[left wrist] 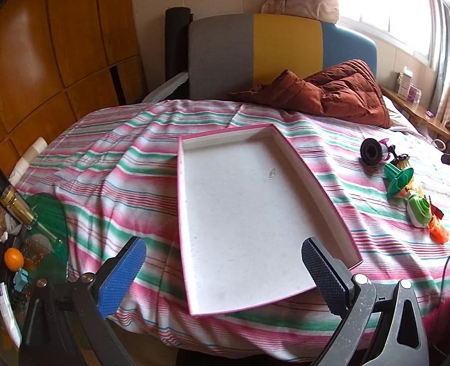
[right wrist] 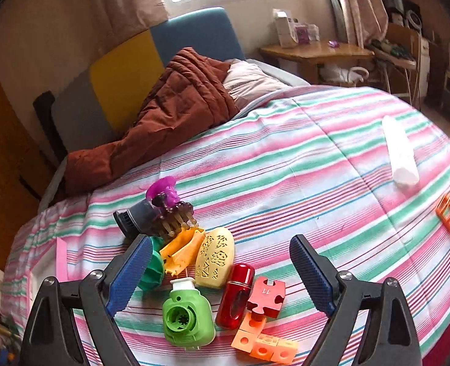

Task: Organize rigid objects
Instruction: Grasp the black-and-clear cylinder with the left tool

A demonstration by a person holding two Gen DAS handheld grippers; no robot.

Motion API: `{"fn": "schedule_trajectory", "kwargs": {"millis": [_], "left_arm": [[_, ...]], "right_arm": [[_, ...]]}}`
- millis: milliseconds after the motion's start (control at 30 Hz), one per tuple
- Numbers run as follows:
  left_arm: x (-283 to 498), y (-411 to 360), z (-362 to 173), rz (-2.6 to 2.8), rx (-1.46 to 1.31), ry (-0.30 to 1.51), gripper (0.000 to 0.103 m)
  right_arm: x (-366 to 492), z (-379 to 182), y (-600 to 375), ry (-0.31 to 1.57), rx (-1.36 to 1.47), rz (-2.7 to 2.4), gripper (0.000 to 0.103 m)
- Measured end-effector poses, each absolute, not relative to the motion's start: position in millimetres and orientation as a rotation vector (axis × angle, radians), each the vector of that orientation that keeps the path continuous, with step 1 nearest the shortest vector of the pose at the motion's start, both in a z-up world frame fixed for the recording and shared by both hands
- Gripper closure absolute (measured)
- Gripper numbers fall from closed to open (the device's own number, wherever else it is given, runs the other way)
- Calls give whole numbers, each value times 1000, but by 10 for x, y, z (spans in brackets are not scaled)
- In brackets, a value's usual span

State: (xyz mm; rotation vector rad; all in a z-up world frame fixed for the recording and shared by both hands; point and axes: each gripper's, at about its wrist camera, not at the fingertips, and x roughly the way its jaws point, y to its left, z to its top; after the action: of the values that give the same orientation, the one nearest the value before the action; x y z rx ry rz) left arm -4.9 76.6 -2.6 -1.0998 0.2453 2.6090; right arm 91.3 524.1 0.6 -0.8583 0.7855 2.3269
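Both grippers wide open, empty, over the striped bed.

The right gripper (right wrist: 221,277) hovers above the toy pile (right wrist: 215,289), likely choosing a first pick; the left gripper (left wrist: 225,274) faces the empty tray (left wrist: 240,207), placed beside the toys to receive them. A brown quilt (left wrist: 331,91) lies beyond.

Rust quilt (right wrist: 170,116) against colour-block headboard (left wrist: 286,48)
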Motion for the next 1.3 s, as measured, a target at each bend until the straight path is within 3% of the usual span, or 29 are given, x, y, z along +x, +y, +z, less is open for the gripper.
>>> {"fn": "schedule_trajectory", "kwargs": {"millis": [800, 1300], "left_arm": [[-682, 2664, 272, 2206, -933, 537, 0], [-1217, 4174, -125, 1938, -871, 819, 0]], "right_arm": [[1067, -81, 5486, 1131, -783, 2309, 10], [1041, -148, 5547, 1254, -805, 2323, 10]]}}
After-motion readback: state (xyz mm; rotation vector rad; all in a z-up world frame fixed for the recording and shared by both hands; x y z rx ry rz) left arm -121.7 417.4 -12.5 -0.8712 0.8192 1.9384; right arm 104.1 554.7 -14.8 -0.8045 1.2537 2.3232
